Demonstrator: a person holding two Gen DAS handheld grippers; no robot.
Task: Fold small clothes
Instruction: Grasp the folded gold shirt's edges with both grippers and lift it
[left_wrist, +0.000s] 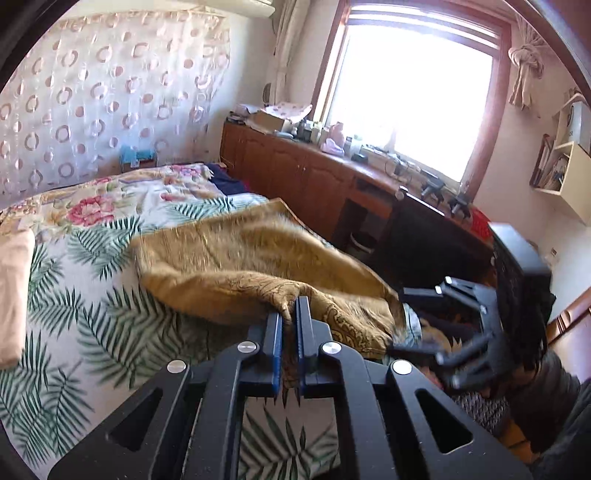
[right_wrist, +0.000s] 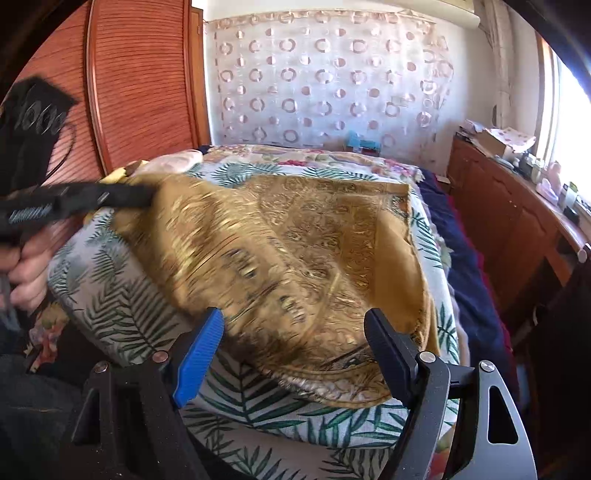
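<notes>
Left to right: left gripper (left_wrist: 290, 314), fingers clamped on a bunched edge of the gold patterned cloth (right_wrist: 295, 251), which lies spread on the leaf-print bedspread (right_wrist: 122, 306); right gripper (right_wrist: 293, 339), fingers spread wide above the near hem (gripping nothing). Likely fault: a one-sided pull drags the cloth askew, spoiling the fold

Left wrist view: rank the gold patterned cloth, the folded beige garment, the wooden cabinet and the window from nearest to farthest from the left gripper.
1. Gold patterned cloth: pinched in the left gripper.
2. Folded beige garment: on the bed, far left.
3. Wooden cabinet: past the bed, right of centre.
4. Window: above and behind the cabinet.
</notes>
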